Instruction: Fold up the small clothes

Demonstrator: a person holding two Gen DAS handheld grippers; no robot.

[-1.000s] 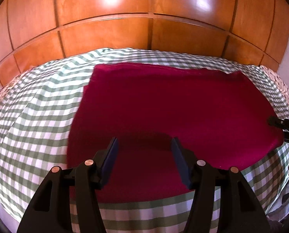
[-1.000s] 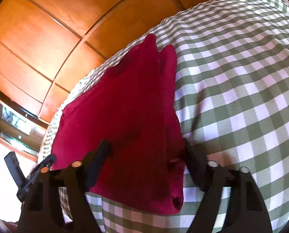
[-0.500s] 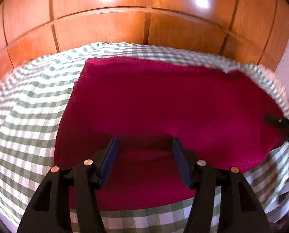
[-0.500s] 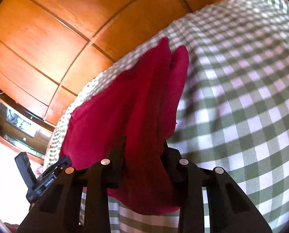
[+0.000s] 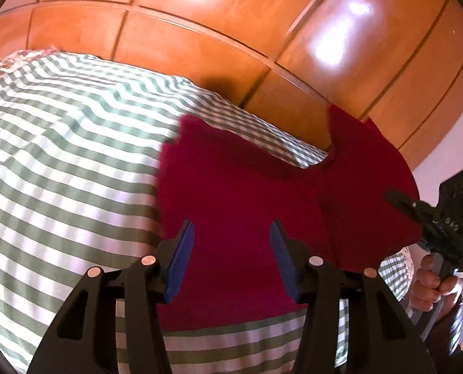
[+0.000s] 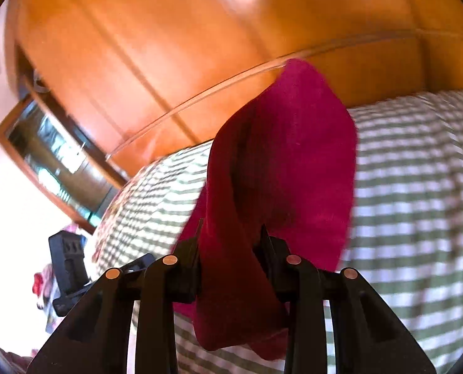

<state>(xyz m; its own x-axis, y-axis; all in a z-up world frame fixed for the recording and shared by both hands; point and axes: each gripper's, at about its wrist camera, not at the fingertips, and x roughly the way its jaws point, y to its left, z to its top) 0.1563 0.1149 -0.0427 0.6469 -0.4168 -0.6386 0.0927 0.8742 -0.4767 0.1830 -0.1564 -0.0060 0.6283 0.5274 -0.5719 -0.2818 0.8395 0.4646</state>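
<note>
Biggest worry here is the grip: the right gripper is clamped on a bunched edge of the red cloth, and since it's pinching a wad rather than a clean corner, I'd guess layers could slide out unevenly mid-fold and leave the edge crooked. The lifted part stands up like a floppy flap in the centre of the right wrist view, so it could also curl over on itself and land creased instead of flat. Meanwhile the left gripper has its fingers spread apart with nothing between them, just hovering over the lower middle of the red cloth, so nothing is pinning the flat part down. If the right side pulls sideways, the whole piece may drag across the bed instead of folding. In the left wrist view most of the cloth lies flat at centre frame, with its right portion raised toward the right gripper at the right edge. The surface is a bed with a green and white checked bedspread, soft, so it may ruck up too. Behind it, across the top of both views, is glossy orange-brown wood panelling, and at the left of the right wrist view there's a wood-framed glass panel, too blurry to say more.
</note>
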